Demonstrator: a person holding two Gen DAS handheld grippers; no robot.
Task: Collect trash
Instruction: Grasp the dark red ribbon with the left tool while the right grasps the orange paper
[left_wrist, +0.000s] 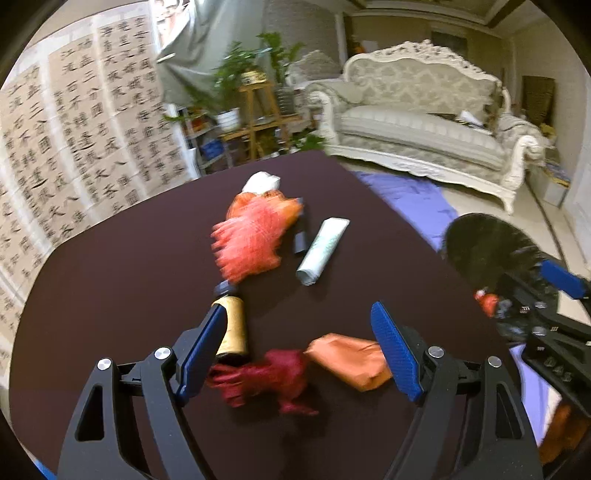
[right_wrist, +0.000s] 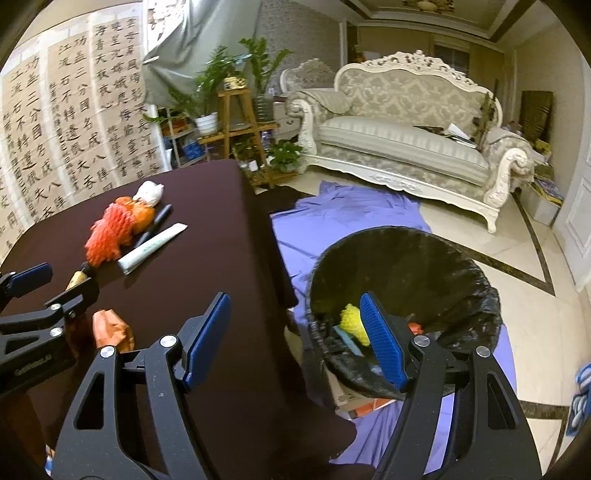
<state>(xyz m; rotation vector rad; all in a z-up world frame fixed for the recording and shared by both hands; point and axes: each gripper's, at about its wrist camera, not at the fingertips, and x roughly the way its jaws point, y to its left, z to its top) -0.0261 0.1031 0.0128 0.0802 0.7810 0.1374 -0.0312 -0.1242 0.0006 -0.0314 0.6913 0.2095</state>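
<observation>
Left gripper (left_wrist: 303, 354): held wide apart and empty, low over the dark table (left_wrist: 110, 295), with scraps lying between its fingers.
Dark red scrap (left_wrist: 269, 376): seen nearest, between the spread fingers; judged thin, crumpled and very light, best pinched at its bunched middle.
Orange wrapper (left_wrist: 351, 360): lying just beside the right-hand finger; judged soft and crushable, so any fold may be taken.
Gold tube (left_wrist: 231, 330): lying against the left-hand finger; judged stiffer and liable to roll, so it is better gripped across its body.
Right gripper (right_wrist: 295, 339): released, nothing held, poised past the table edge above the bin.
Black-lined bin (right_wrist: 461, 266): standing on the floor beside the table, with a yellow scrap (right_wrist: 352, 321) already inside.
Red mesh net (left_wrist: 251, 236): farther out on the table; judged springy and snag-prone.
White rolled packet (left_wrist: 323, 251): just beside the net, judged light and smooth.
White wad (left_wrist: 260, 182): farthest away, touching the net's far end.
</observation>
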